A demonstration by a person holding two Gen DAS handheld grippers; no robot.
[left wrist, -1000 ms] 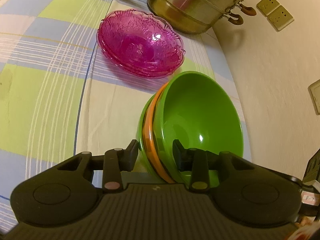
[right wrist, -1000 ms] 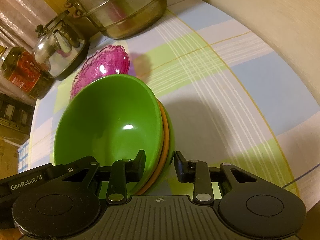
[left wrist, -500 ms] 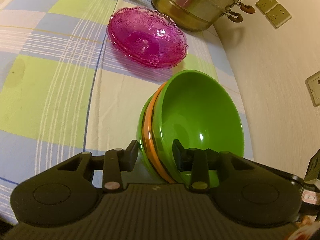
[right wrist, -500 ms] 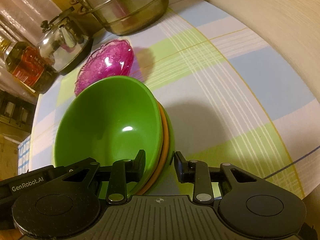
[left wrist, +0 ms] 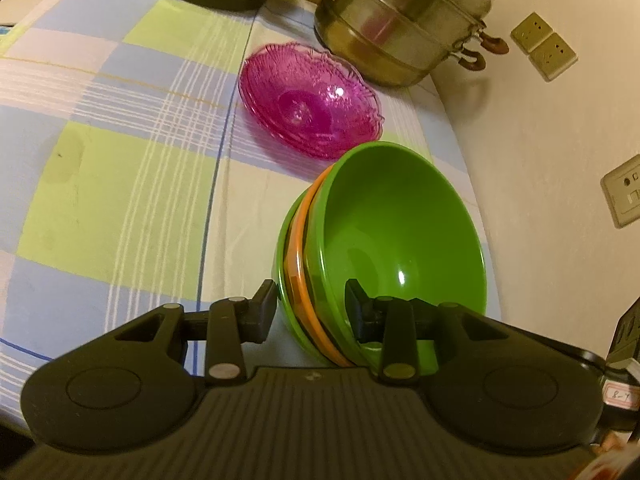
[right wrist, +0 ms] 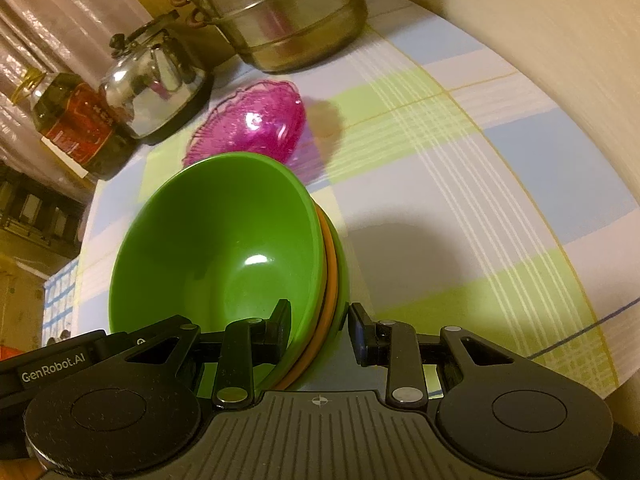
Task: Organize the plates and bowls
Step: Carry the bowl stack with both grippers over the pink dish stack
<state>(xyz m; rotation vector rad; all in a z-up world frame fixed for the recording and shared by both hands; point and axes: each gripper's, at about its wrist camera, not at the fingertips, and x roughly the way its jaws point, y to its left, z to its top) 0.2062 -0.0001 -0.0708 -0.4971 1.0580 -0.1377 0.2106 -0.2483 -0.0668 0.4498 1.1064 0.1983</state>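
A nested stack of bowls (left wrist: 392, 232), green with an orange one between, is held tilted above the checked tablecloth. My left gripper (left wrist: 310, 312) is shut on the stack's near rim, one finger inside and one outside. My right gripper (right wrist: 320, 330) is shut on the opposite rim of the same stack (right wrist: 216, 248). A stack of pink glass plates (left wrist: 308, 100) lies on the cloth beyond the bowls, near the steel pot; it also shows in the right wrist view (right wrist: 248, 124).
A large steel steamer pot (left wrist: 400, 28) stands at the back by the wall. A steel kettle (right wrist: 152, 84) and an oil bottle (right wrist: 72, 124) stand at the back. The wall with sockets (left wrist: 544, 46) borders the table.
Both grippers have pulled back from the pink plates with the bowl stack still held. The plates and pot look farther away and more of the kettle and bottle show.
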